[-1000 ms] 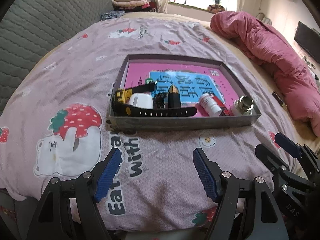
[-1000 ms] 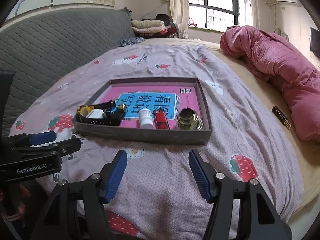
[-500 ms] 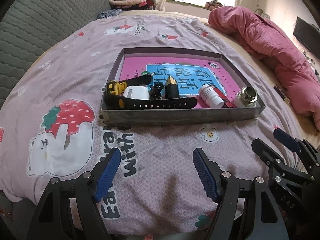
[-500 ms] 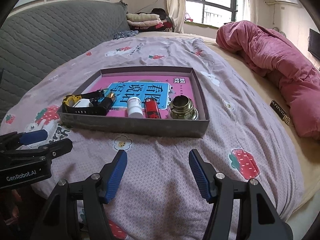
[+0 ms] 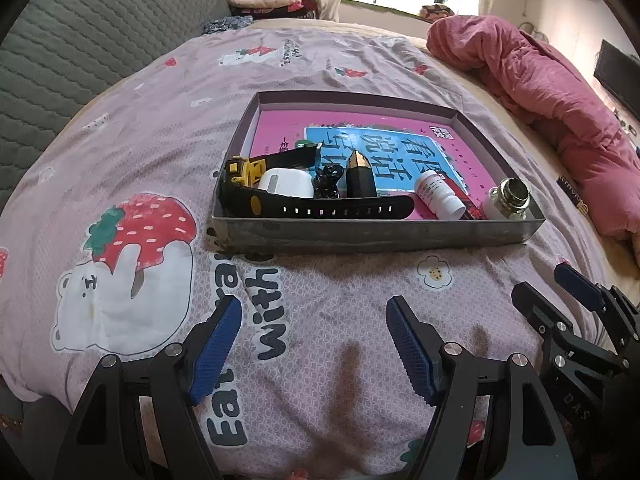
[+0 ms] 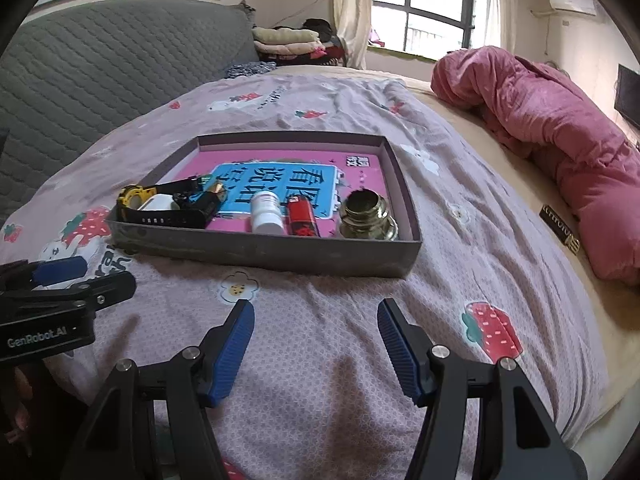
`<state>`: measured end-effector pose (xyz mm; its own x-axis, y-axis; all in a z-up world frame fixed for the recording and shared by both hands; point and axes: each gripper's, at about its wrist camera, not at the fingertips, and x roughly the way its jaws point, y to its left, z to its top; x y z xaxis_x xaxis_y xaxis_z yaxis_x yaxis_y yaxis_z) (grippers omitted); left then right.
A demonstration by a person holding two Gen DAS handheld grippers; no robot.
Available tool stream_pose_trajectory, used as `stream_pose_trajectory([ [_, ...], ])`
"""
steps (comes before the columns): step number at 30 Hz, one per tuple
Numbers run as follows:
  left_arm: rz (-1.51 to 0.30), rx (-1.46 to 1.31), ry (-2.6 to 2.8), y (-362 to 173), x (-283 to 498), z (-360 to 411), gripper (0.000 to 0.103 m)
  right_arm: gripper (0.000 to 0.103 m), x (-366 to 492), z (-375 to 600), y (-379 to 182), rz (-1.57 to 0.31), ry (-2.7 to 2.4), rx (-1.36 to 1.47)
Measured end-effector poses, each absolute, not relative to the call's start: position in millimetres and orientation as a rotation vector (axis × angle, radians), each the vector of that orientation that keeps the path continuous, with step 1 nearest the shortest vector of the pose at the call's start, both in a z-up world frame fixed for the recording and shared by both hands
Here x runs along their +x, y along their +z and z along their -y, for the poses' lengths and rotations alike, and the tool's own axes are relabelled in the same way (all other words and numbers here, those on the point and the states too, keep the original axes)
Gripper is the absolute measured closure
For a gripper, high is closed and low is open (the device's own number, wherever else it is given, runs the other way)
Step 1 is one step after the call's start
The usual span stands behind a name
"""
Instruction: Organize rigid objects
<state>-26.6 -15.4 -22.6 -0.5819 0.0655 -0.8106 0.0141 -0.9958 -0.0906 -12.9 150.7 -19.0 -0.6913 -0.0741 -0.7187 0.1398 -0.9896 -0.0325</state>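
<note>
While both grippers (image 5: 314, 344) (image 6: 316, 344) hung released over the bed (image 5: 140, 128), the tray (image 5: 376, 236) looked nearer than before

What I can't make out

The small black item (image 5: 329, 184) behind the watch strap (image 5: 336, 207) is too tangled to identify; the red lighter (image 5: 471, 208) hides behind the white bottle (image 5: 438, 196).

Left gripper (image 5: 314, 344): black angular frame, two blue ribbed pads (image 5: 216, 354), silver round screws at the finger joints; side plate lettered "GenRobot.AI" in white.
Right gripper (image 6: 316, 346): same black frame, blue ribbed pads (image 6: 234, 354), silver screws; "DAS" embossed on its body.
</note>
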Motion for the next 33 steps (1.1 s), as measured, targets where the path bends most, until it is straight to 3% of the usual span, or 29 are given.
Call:
stream_pose_trajectory([
  [33,0.135,-1.431,2.767,-24.3,-26.0,16.1,0.027,0.039,-11.9,-146.9,-20.8,-0.155,-2.775,1.178],
])
